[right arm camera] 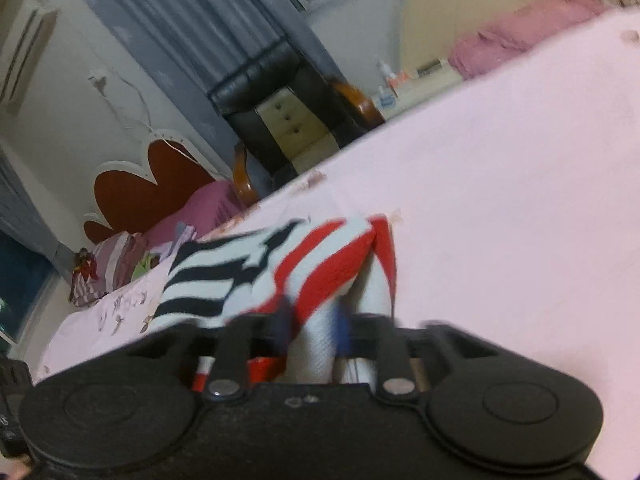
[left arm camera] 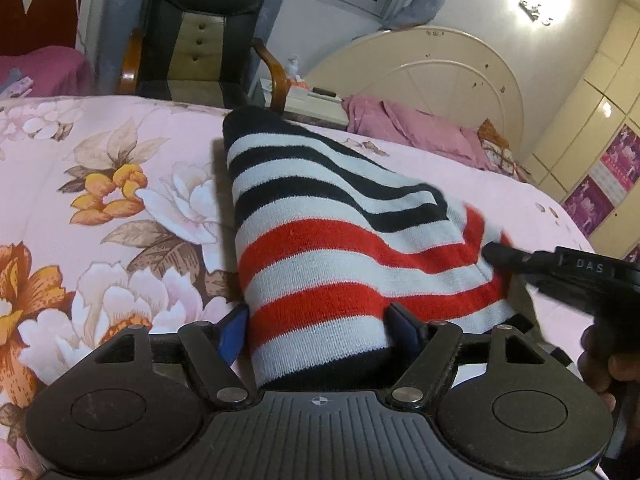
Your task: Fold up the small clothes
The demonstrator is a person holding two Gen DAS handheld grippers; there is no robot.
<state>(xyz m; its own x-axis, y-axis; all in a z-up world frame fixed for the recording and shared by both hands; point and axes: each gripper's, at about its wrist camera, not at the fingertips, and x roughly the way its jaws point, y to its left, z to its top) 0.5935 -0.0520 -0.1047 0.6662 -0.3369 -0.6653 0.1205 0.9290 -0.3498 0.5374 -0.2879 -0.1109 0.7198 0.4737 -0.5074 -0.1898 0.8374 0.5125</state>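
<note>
Between the blue pads of the left tool (left arm camera: pixel 316 326), standing wide around the near end of a striped knit garment (left arm camera: pixel 320 248), not visibly pinching it. Right tool (right arm camera: pixel 312 322) clamping a white fold of its edge. Soft ribbed bands, red then black, lying lengthwise away across the pink floral bed quilt (left arm camera: pixel 100 184).

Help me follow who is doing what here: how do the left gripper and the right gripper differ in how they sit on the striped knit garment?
The left gripper stands wide open, straddling the striped knit garment with a finger on each side; the right gripper is nearly closed, pinching a narrow fold. The left view is sharp, the right view blurred. Both work the same garment over the pink floral bedspread.
</note>
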